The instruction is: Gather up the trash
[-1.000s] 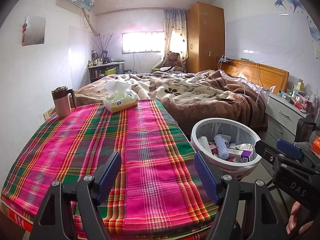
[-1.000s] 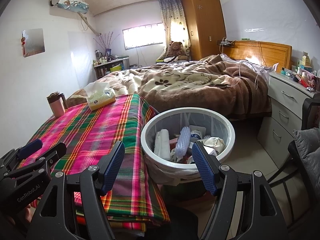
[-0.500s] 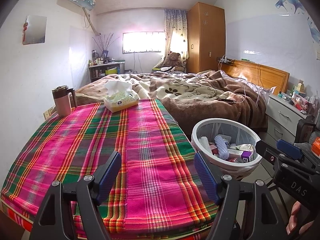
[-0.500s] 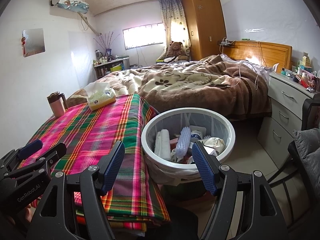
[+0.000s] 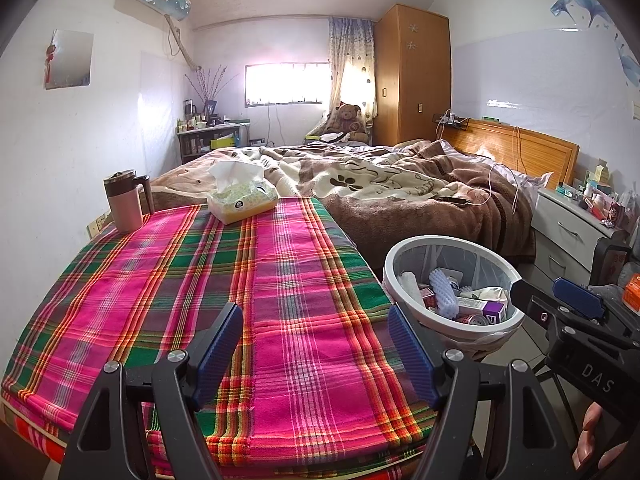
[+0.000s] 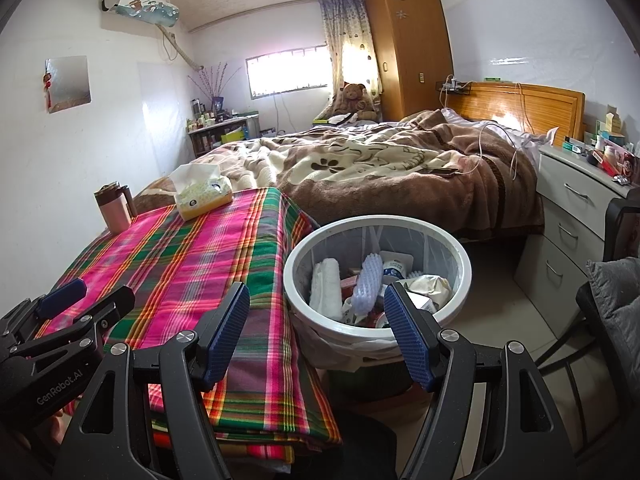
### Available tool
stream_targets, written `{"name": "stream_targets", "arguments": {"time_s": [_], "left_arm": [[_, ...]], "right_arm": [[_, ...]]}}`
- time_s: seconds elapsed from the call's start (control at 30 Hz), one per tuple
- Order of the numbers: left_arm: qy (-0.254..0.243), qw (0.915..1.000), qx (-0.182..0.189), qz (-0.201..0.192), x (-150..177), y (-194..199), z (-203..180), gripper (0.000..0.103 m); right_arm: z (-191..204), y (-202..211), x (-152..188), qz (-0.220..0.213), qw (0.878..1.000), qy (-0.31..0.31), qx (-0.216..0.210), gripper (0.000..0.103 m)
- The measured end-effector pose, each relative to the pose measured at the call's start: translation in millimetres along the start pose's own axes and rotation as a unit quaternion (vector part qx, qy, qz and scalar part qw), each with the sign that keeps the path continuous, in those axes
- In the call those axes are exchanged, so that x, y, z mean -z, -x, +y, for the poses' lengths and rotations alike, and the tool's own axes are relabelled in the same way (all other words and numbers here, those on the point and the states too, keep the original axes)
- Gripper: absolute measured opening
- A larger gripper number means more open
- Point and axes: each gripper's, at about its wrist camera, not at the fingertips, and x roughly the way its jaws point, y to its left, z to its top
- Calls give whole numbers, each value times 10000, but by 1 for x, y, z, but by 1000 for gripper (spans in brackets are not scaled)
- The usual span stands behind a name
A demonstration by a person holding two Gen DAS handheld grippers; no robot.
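Observation:
A white waste bin (image 5: 404,252) (image 6: 294,280) with a clear liner stands on the floor right of the table. It holds several pieces of trash: a white roll (image 6: 326,284), a pale blue brush (image 6: 366,282), cartons and a can. My left gripper (image 5: 314,354) is open and empty above the near edge of the plaid tablecloth (image 5: 200,280). My right gripper (image 6: 316,334) is open and empty, just in front of the bin's near rim. Each gripper shows at the edge of the other's view.
A pink mug (image 5: 124,204) and a tissue box (image 5: 240,196) stand at the table's far end. A bed with a brown blanket (image 5: 400,188) lies behind. White bedside drawers (image 6: 576,224) stand at right, a dark chair (image 6: 612,308) beside them.

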Motion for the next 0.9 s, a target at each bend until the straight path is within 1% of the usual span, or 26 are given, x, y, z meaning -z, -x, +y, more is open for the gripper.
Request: {"name": "stream_targets", "arguments": {"time_s": [0.9], "left_arm": [[43,10000,39,-34,1,0,0,75]], "right_arm": [[0,-1,0,4,10000,11,-7,71]]}}
